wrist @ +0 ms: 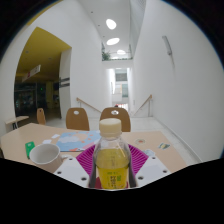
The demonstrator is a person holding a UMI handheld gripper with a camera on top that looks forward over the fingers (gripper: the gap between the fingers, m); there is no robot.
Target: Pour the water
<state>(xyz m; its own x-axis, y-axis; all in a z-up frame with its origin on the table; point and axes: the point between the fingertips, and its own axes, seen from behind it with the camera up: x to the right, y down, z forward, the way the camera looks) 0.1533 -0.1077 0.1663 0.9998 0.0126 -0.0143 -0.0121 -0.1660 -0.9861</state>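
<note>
In the gripper view, a clear plastic bottle (110,152) stands upright between the two fingers of the hand-held gripper (111,168), whose magenta pads (86,157) press against its sides left and right, so the hand-held gripper is closed on the bottle. The bottle is filled with a yellow, see-through liquid that reaches up to its shoulder, and it carries a pale, cream-coloured screw cap on a short neck. Low on its front sits a small label with dark print and a touch of red; the writing on it is too small to read. Just to the left of the fingers, a white cup (44,155) rests on the light wooden tabletop (22,144), its open mouth facing up, near the bottle but apart from it. Beyond the bottle a bluish sheet (74,141) lies flat on the tabletop, and a small white object (163,146) lies off to the right. Behind the tabletop stand two wooden chairs (77,118), with a bright white corridor with round ceiling lights stretching away beyond them.
</note>
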